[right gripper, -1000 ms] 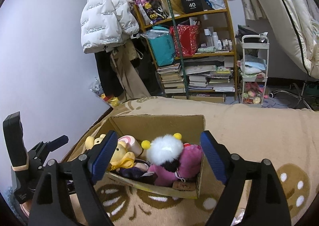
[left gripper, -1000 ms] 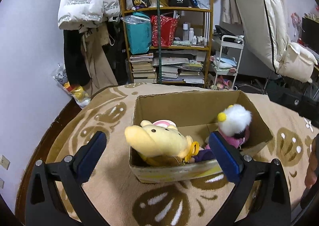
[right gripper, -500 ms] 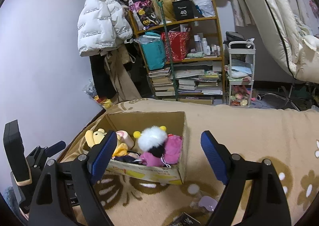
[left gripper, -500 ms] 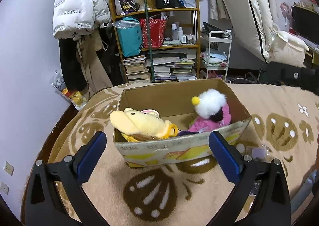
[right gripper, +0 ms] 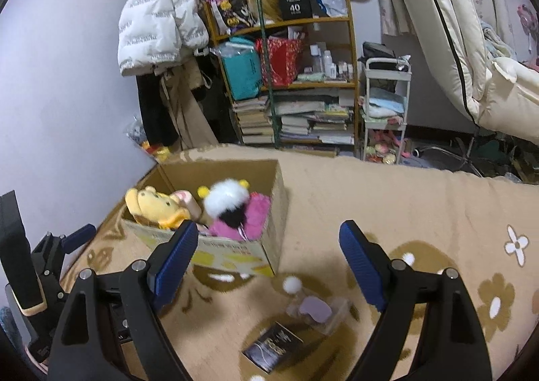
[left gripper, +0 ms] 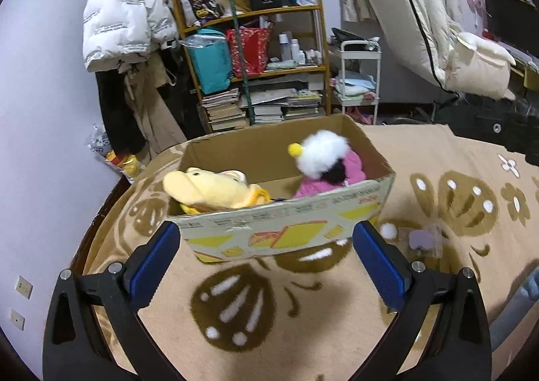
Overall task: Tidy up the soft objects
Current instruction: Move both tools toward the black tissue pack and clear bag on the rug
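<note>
An open cardboard box (left gripper: 286,233) stands on the tan patterned blanket (left gripper: 235,330). Inside lie a yellow bear plush (left gripper: 209,187) at the left and a pink doll with a white fluffy hat (left gripper: 323,159) at the right. The box (right gripper: 232,256), the bear (right gripper: 155,207) and the doll (right gripper: 235,209) also show in the right wrist view. My left gripper (left gripper: 266,261) is open and empty, just in front of the box. My right gripper (right gripper: 266,260) is open and empty, to the right of the box and short of it.
A clear packet with a purple item (right gripper: 316,308) and a dark booklet (right gripper: 273,345) lie on the blanket right of the box. A cluttered shelf (left gripper: 256,68), hanging coats (left gripper: 124,21) and a white cart (left gripper: 357,78) stand behind. The left gripper's body (right gripper: 37,266) shows at left.
Both grippers have pulled back from the box, which now looks smaller and farther. The packet and booklet on the blanket came into view. Both grippers stayed open.
</note>
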